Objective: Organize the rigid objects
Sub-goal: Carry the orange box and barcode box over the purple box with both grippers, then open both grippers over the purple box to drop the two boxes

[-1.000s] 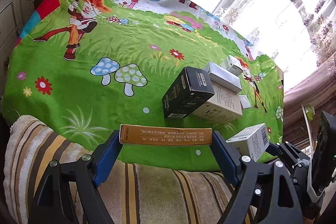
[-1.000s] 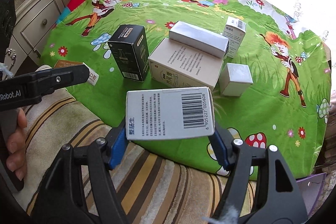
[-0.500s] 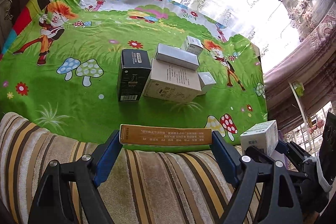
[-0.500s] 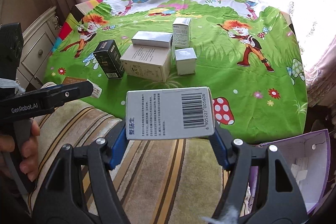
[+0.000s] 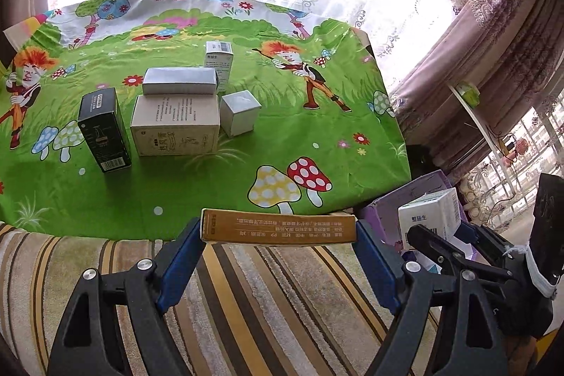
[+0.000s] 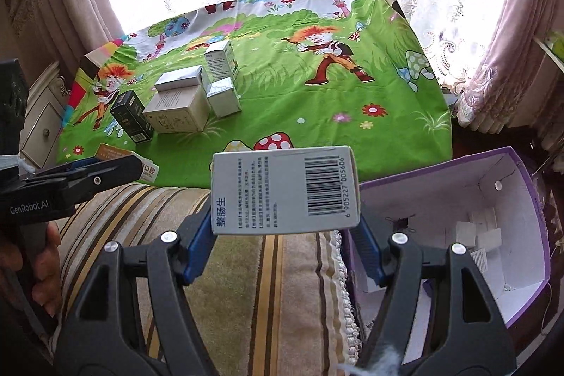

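The flat orange cardboard box [image 5: 278, 229] sits clamped end to end between the blue pads of the left tool [image 5: 278, 245], held level above the striped brown-and-cream cushion [image 5: 246, 305], just short of the near edge of the green cartoon-print cloth [image 5: 211, 192] on the counter. The white cardboard box with a barcode [image 6: 285, 191] is gripped the same way in the right tool [image 6: 283, 235], over the cushion's right end and just beside the open purple-rimmed cardboard bin [image 6: 525, 207].

Both tools have drawn back and swung right since a second ago: the cluster on the cloth now lies farther off, and the purple bin, unseen then, fills the right of the right wrist view, with small white boxes [image 6: 479, 235] on its floor.

The cluster keeps its arrangement. Taking the large beige carton [image 5: 174, 125] as landmark, the upright black box [image 5: 104, 129] stands just to its left, the long silver box [image 5: 179, 80] lies on top of it, the small silver cube [image 5: 239, 113] touches its right side, and the tall white box [image 5: 219, 64] stands behind it.
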